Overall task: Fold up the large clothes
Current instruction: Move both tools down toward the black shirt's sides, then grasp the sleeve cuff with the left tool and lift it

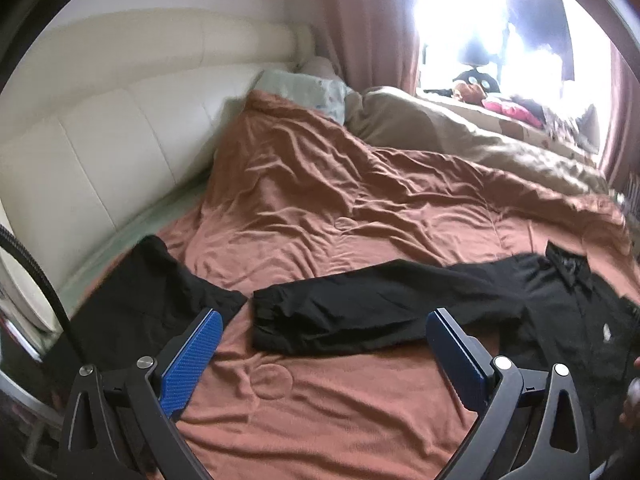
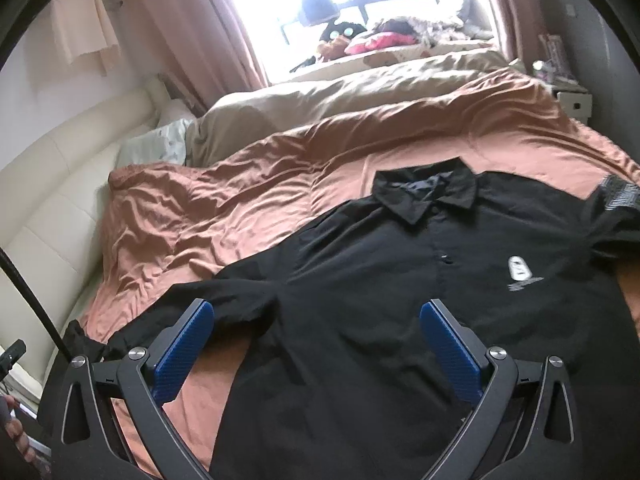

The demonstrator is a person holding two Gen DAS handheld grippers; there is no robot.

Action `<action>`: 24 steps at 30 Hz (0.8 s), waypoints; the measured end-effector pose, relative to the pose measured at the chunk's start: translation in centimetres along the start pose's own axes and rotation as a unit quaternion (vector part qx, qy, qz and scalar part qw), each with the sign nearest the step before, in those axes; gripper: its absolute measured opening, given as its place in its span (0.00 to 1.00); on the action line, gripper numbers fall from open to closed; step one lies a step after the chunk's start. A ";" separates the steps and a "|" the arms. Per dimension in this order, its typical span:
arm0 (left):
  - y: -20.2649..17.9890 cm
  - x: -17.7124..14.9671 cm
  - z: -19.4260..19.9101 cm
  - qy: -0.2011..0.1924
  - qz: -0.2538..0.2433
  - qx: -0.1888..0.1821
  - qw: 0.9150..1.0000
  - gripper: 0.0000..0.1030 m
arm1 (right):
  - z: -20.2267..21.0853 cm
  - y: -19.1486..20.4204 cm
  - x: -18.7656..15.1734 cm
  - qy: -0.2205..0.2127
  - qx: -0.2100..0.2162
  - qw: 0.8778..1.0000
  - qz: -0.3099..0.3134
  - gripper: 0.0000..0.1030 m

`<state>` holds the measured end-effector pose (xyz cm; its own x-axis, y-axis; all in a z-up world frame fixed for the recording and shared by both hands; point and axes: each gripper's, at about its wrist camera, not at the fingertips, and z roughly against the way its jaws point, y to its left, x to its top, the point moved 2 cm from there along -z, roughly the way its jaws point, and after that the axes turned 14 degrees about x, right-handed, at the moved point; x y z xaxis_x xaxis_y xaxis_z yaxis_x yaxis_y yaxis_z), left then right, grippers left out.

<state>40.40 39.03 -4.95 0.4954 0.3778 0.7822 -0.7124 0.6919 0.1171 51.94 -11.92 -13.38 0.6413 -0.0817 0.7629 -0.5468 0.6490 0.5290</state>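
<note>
1. The black shirt [image 2: 400, 300] lies spread flat, front side up, on the brown blanket [image 2: 240, 200] covering the bed; collar [image 2: 428, 192] points toward the window [image 2: 360, 0].
2. One long sleeve [image 1: 360, 308] extends sideways across the blanket.
3. Left gripper [image 1: 320, 320]: fingers spread wide, empty, above the sleeve cuff.
4. Right gripper [image 2: 316, 320]: fingers spread wide, empty, above the shirt's lower body.
5. A second dark garment [image 1: 152, 292] lies near the cream headboard [image 1: 100, 140].
6. A beige duvet [image 2: 340, 92] lies beyond the blanket.
</note>
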 end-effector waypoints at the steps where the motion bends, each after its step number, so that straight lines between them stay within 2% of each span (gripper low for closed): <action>1: 0.3 0.1 -0.9 0.007 0.008 0.002 1.000 0.99 | -0.7 -0.2 0.4 0.005 0.006 1.000 -0.006 1.00; 4: 1.3 -0.1 -3.7 0.027 0.029 0.018 0.999 0.99 | -2.9 -0.7 1.5 0.014 0.018 0.999 -0.024 0.97; 8: 2.3 -1.0 -8.2 0.056 0.053 0.039 0.996 0.92 | -6.5 -1.6 2.4 0.052 0.038 0.997 -0.046 0.65; 11: 2.9 -1.9 -11.1 0.081 0.074 0.045 0.993 0.88 | -9.1 -2.5 2.9 0.077 0.053 0.993 -0.065 0.53; 16: 3.4 -3.5 -15.7 0.119 0.086 0.058 0.987 0.83 | -13.4 -3.7 3.6 0.112 0.065 0.987 -0.099 0.26; 17: 3.5 -3.9 -16.7 0.129 0.087 0.062 0.986 0.82 | -14.2 -3.9 3.6 0.122 0.067 0.985 -0.104 0.23; 24: 3.8 -5.2 -20.8 0.165 0.093 0.080 0.979 0.82 | -18.1 -4.8 3.3 0.147 0.065 0.981 -0.104 0.22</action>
<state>45.51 52.47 -21.31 0.4650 0.6837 0.5625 -0.8609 0.4973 0.1073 66.47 -1.63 -20.15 0.8639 0.0321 0.5027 -0.4387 0.5384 0.7195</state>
